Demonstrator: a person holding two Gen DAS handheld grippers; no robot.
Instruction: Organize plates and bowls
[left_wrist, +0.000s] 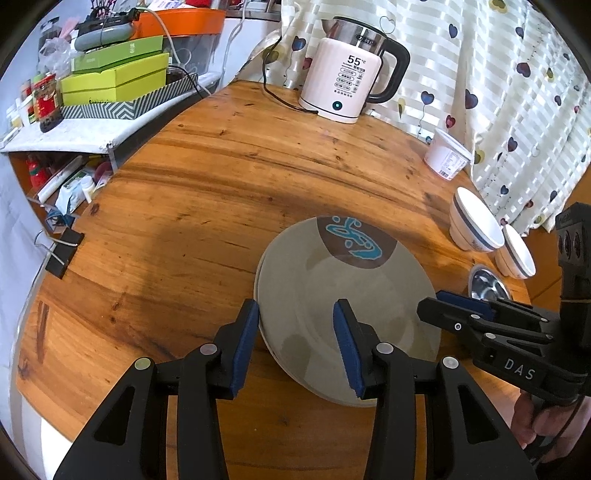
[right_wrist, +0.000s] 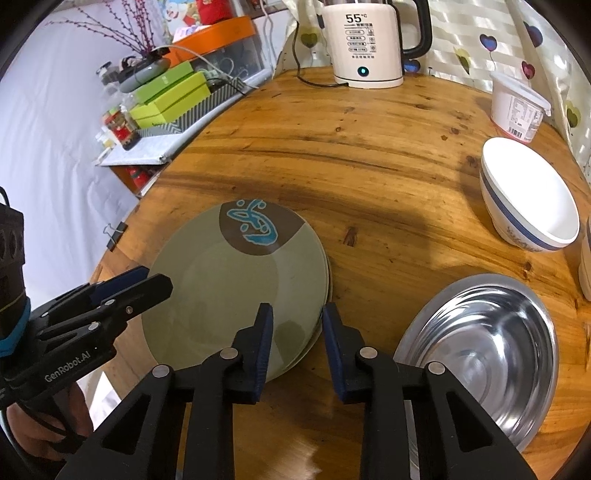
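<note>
**A:** What is on the table (left_wrist: 207, 192)?

**B:** A round wooden table with a stack of grey-green plates (right_wrist: 236, 291) near its front edge. The top plate carries a brown patch with a blue squiggle. To the right of the stack sits a steel bowl (right_wrist: 491, 354), and beyond it two white bowls with blue bands, the nearer white bowl (right_wrist: 528, 199) tilted on its side. A white tub (right_wrist: 517, 107) and a cream electric kettle (right_wrist: 364, 44) stand at the back.

**A:** Where are the grippers?

**B:** Both are at the plates. The left gripper (left_wrist: 297, 343) straddles the stack's left rim, one blue pad outside the edge and one over the plate face; its jaws stand apart, not pressing. The right gripper (right_wrist: 297, 347) straddles the right rim the same way, with a gap visible on both sides, so it is open too. The plates lie flat on the wood.
</note>
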